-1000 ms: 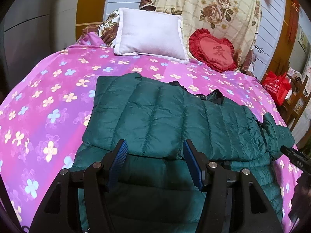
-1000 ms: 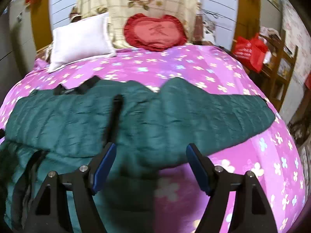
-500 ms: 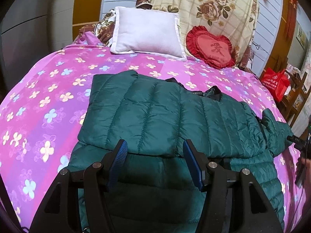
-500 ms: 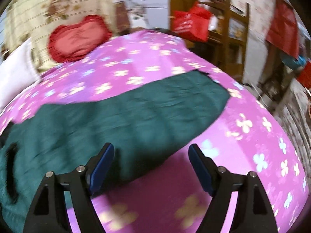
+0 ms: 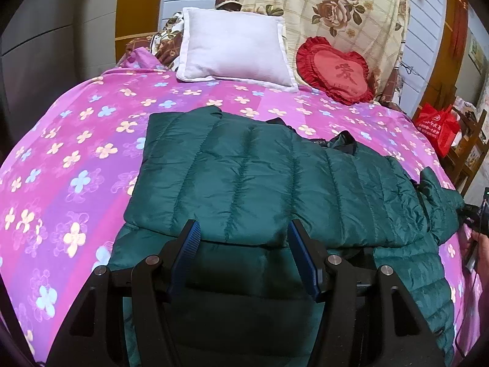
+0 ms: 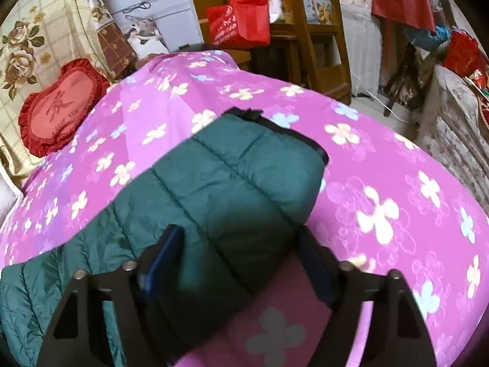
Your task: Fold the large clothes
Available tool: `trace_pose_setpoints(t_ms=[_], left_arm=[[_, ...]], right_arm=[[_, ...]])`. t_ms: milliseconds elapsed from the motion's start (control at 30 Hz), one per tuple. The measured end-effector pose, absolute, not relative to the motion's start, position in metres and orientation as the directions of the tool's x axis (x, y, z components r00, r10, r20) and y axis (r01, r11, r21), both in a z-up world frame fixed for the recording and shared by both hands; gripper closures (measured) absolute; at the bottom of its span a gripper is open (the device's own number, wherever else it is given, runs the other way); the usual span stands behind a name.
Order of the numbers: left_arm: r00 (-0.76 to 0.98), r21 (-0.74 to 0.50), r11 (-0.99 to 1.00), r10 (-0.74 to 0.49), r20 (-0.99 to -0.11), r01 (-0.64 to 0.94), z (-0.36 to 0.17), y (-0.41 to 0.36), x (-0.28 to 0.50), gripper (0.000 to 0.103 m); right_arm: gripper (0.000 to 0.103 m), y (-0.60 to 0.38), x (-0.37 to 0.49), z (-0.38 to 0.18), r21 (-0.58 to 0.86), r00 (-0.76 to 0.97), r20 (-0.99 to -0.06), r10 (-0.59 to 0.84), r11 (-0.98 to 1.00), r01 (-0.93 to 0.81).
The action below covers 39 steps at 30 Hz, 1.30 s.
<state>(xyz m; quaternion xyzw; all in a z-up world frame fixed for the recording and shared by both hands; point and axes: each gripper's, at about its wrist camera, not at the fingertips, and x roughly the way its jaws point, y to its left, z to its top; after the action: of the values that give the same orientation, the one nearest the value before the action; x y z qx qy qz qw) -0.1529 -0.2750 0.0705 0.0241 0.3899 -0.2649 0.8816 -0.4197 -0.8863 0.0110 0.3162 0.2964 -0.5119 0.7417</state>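
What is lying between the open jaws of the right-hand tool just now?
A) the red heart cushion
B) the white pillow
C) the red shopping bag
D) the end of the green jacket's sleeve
D: in the right wrist view the right gripper has its jaws spread on either side of the sleeve of the green puffer jacket, not yet closed on it.

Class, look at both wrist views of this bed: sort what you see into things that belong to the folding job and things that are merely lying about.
Belongs to the job:
green padded jacket
its spread sleeve
left hand-held gripper
right hand-held gripper

Just lying about:
white pillow
red heart cushion
red bag
flowered bedspread
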Motion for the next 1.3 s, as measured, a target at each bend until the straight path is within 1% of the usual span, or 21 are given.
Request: trace_pose_setpoints(t_ms=[33,67,133,233,300,433,567,667,767,900,1067,1133,1200,1267,1300], left_arm=[[0.556,-0.161,0.86,-0.445,-0.702,0.484,0.07,-0.274,-0.152,0.062],[0.558,-0.161,0.862,-0.443,-0.702,0.482,0.071,-0.273,-0.152,0.062],[0.563,-0.165,0.865,-0.442,-0.698,0.474,0.075,-0.27,-0.152,0.062],[0.577,-0.174,0.872,-0.441,-0.687,0.458,0.082,-0.264,-0.152,0.062],[0.582,-0.18,0.875,-0.439,-0.685,0.449,0.085,-0.26,-0.152,0.062],[0.593,-0.175,0.883,-0.428,-0.682,0.436,0.088,-0.254,-0.151,0.062],[0.593,-0.19,0.884,-0.432,-0.679,0.427,0.094,-0.246,-0.149,0.062],[0.603,-0.218,0.885,-0.443,-0.664,0.411,0.101,-0.236,-0.146,0.062],[0.615,-0.254,0.888,-0.45,-0.648,0.383,0.107,-0.221,-0.14,0.062],[0.616,-0.318,0.886,-0.464,-0.636,0.339,0.11,-0.201,-0.13,0.062],[0.62,-0.356,0.882,-0.47,-0.628,0.307,0.109,-0.184,-0.118,0.062],[0.607,-0.394,0.872,-0.486,-0.628,0.291,0.107,-0.179,-0.113,0.062],[0.583,-0.44,0.85,-0.52,-0.624,0.288,0.104,-0.176,-0.108,0.061],[0.566,-0.478,0.829,-0.551,-0.614,0.29,0.101,-0.175,-0.107,0.051],[0.555,-0.504,0.812,-0.574,-0.601,0.295,0.1,-0.176,-0.107,0.049]], right_arm=[[0.08,-0.887,-0.418,0.012,0.168,0.311,-0.761,-0.569,0.29,0.942],[0.088,-0.888,-0.418,0.014,0.166,0.313,-0.761,-0.568,0.295,0.941],[0.092,-0.882,-0.422,0.027,0.206,0.365,-0.733,-0.574,0.324,0.923],[0.092,-0.863,-0.427,0.06,0.26,0.469,-0.666,-0.58,0.409,0.875],[0.092,-0.844,-0.424,0.086,0.265,0.533,-0.625,-0.571,0.487,0.832],[0.093,-0.788,-0.403,0.149,0.275,0.679,-0.537,-0.501,0.657,0.702],[0.093,-0.713,-0.359,0.197,0.255,0.8,-0.479,-0.363,0.814,0.522],[0.093,-0.657,-0.319,0.21,0.252,0.846,-0.484,-0.223,0.891,0.379],[0.093,-0.6,-0.276,0.207,0.227,0.854,-0.508,-0.109,0.94,0.255],[0.093,-0.525,-0.213,0.186,0.23,0.834,-0.551,0.036,0.967,0.11],[0.093,-0.449,-0.138,0.132,0.297,0.771,-0.611,0.178,0.955,0.015],[0.092,-0.422,-0.123,0.106,0.314,0.734,-0.643,0.219,0.949,-0.008],[0.089,-0.403,-0.11,0.081,0.317,0.67,-0.702,0.24,0.948,-0.007],[0.081,-0.397,-0.108,0.068,0.313,0.626,-0.739,0.247,0.95,-0.006],[0.076,-0.398,-0.115,0.069,0.318,0.628,-0.734,0.258,0.948,-0.019]])
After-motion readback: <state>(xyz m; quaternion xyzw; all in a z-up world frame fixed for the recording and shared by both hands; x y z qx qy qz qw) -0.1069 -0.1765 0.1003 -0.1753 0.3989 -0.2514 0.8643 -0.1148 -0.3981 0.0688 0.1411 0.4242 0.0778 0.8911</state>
